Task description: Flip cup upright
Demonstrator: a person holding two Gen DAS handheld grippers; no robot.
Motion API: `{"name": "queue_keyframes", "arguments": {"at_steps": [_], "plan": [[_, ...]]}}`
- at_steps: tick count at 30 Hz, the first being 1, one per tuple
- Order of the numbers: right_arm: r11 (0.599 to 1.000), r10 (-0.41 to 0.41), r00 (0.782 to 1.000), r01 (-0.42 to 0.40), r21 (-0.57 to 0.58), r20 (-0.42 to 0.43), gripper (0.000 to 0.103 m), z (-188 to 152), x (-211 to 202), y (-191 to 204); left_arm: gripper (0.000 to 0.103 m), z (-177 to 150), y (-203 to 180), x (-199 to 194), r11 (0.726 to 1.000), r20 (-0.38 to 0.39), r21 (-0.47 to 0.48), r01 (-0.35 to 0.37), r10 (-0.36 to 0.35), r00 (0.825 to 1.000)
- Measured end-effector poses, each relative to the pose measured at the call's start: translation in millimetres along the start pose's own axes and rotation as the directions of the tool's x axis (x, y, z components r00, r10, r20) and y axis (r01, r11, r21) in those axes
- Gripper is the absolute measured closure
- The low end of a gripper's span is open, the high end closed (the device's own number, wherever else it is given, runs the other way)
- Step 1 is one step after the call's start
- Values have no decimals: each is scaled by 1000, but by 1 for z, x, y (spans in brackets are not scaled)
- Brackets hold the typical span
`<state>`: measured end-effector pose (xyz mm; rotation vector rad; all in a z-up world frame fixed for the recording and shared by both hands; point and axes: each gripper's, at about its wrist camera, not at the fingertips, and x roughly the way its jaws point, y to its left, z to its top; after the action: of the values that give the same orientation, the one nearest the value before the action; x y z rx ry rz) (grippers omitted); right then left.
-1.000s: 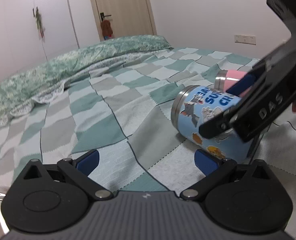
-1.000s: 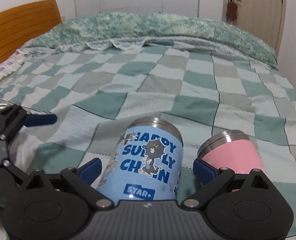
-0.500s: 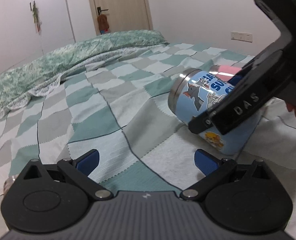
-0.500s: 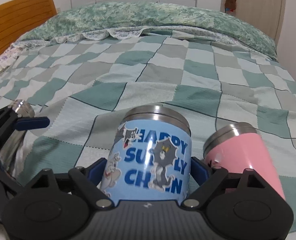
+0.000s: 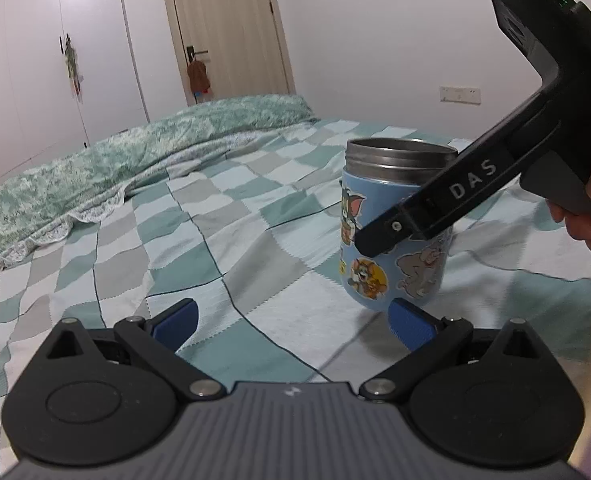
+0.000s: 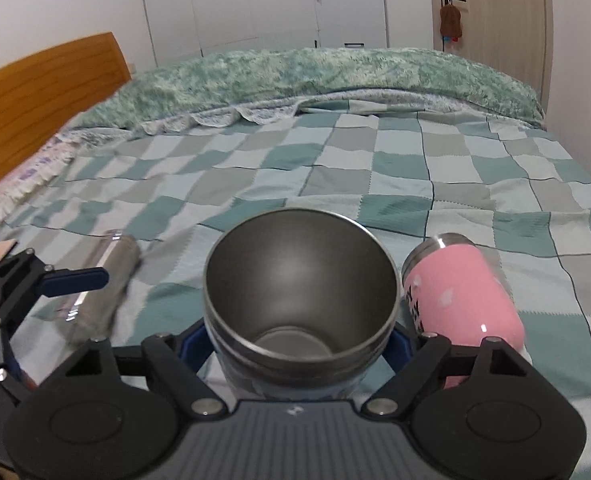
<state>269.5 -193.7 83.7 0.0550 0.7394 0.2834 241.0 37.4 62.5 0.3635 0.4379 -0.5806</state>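
The blue cartoon cup [image 5: 395, 232] is standing mouth-up on the checkered bedspread [image 5: 199, 232], its base seeming to touch the fabric. The right gripper [image 6: 301, 340] is clamping it, both pads pressing its sides. A pink cup [image 6: 461, 292] is lying at its 2 o'clock, a steel cup [image 6: 103, 280] at 10 o'clock. The left gripper [image 5: 293, 320] is hovering wide open, holding nothing.

The left wrist view sits low over the bed [image 5: 199, 248], facing the door [image 5: 223, 28], with the cup [image 5: 395, 232] near on its right. The right wrist view looks down into that cup [image 6: 299, 284] at close range, facing the headboard [image 6: 43, 96]. Both share cup, bed and door.
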Motion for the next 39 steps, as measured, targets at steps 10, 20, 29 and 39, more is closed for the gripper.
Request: {"name": "queue_keyframes", "arguments": {"at_steps": [10,20,29,39], "plan": [[995,100,989,-100,3,-107,19,-57,-79,25,0,-29,-34,-69,1000,-4,12,8,-8,1000],[986,153,974,-139,91,-168,19,-82,-24,41,0,-68,-31,-108,988,-73,-120,-100,92,993],[990,124,984,-113,88,-130,19,-88,7,42,0,-75,-41,-135,970,-108,-170,-176,159,981],[990,122,980,-110,-84,155,0,-95,-82,-13,0,-37,-58,-115,933,-122,-326,-150,116,986]]}}
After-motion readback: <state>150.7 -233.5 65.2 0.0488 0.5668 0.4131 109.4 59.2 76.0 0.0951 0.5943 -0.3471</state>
